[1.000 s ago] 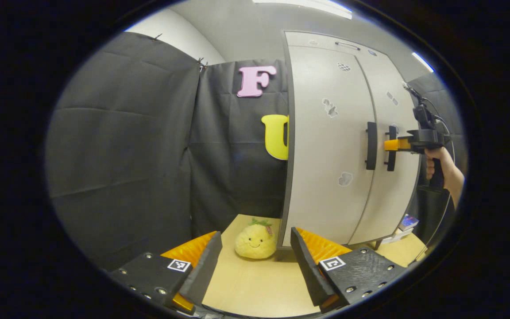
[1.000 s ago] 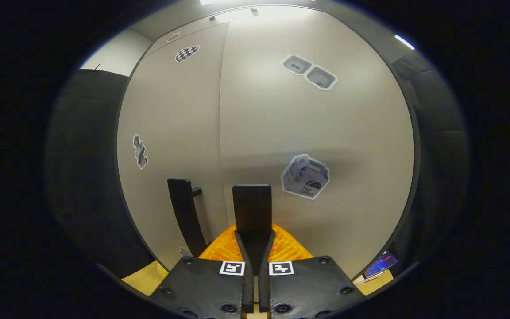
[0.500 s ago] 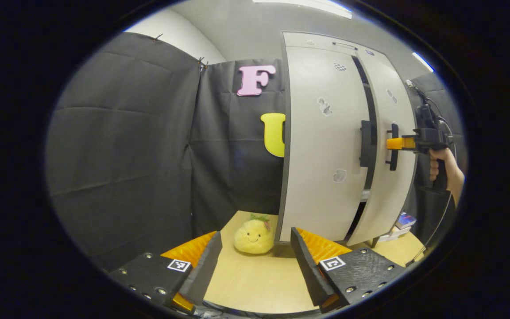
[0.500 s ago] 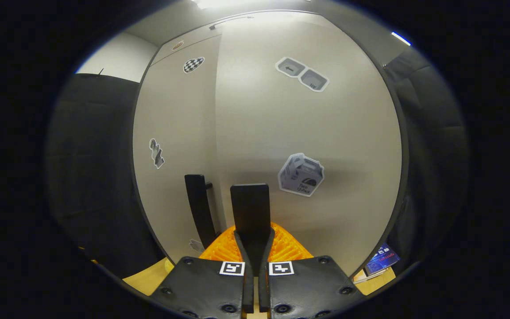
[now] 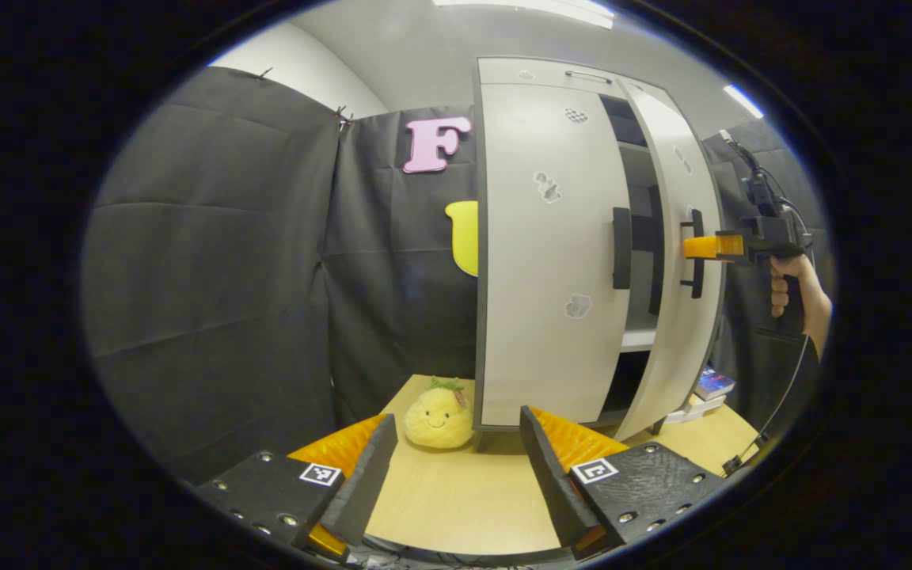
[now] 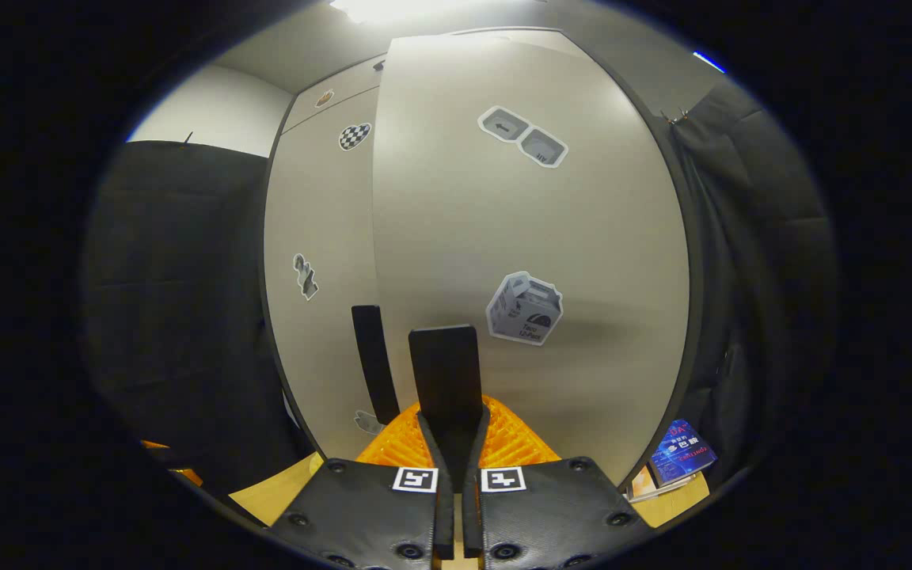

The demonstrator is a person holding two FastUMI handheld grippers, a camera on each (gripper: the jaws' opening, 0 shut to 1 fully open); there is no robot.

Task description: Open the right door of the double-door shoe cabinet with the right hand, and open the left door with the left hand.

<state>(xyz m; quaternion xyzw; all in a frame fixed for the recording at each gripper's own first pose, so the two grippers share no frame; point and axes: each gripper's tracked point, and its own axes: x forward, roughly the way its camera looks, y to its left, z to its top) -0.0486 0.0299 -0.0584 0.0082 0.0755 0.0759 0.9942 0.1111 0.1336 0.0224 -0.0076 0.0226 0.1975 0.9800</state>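
Nearest the cabinet front, the right gripper (image 6: 453, 443) is pinched on the right door's handle (image 6: 446, 372), both fingers pressed against the black bar. The right door (image 6: 531, 237) stands part-way out from the shoe cabinet (image 5: 559, 75), a dark gap showing between it and the closed left door (image 5: 547, 261), with shelves (image 5: 636, 339) visible inside. In the left gripper view the same tool (image 5: 701, 247) appears at the handle, a hand (image 5: 792, 289) behind it.

The swing looks about a third done. To finish it cleanly, the pull should probably follow the door's arc around its outer hinge rather than run straight back, with the grip kept square on the bar so it does not slide down or twist off.

Farther from the cabinet, the left gripper (image 5: 456, 455) waits over the wooden tabletop (image 5: 456, 507), its fingers spread wide and holding nothing. The left door's handle (image 5: 621, 248) sits well above and ahead of it, near the cabinet's middle seam, just beside the gap. A yellow plush toy (image 5: 438, 416) rests on the tabletop at the cabinet's left foot, close to the left door's likely sweep. Books (image 6: 682, 459) lie by the cabinet's right foot.
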